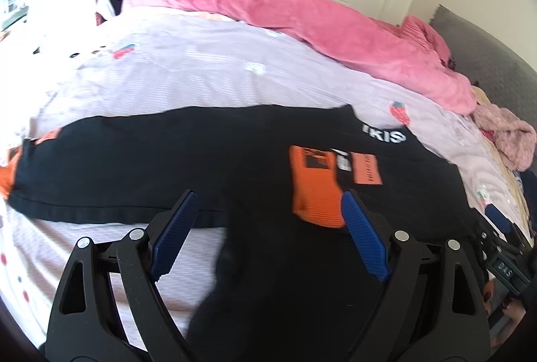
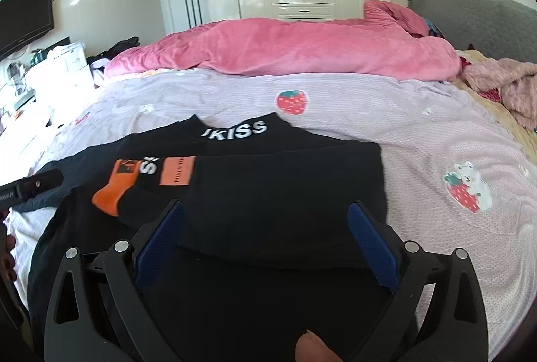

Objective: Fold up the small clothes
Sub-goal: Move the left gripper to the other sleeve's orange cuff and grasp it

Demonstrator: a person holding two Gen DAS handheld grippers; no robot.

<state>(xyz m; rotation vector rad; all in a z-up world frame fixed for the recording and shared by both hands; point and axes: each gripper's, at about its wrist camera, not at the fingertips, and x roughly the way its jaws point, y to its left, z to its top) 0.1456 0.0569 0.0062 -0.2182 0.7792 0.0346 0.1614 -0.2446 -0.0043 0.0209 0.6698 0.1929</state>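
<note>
Both sets of fingers spread wide and empty over the black T-shirt [image 2: 268, 180] on the bed [image 2: 419, 140].

The shirt looks light, limp and wrinkle-prone; I'd pinch it at a hem or folded edge. My left gripper [image 1: 268, 224] and right gripper [image 2: 265, 234] both tilt downward above the shirt's near edge, clear of the cloth.

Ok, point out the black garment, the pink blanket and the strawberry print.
black garment [image 2: 285, 187], right wrist view, on its folded top layer.
pink blanket [image 2: 285, 49], right wrist view, on its middle.
strawberry print [image 2: 291, 101], right wrist view, on the red fruit.
</note>
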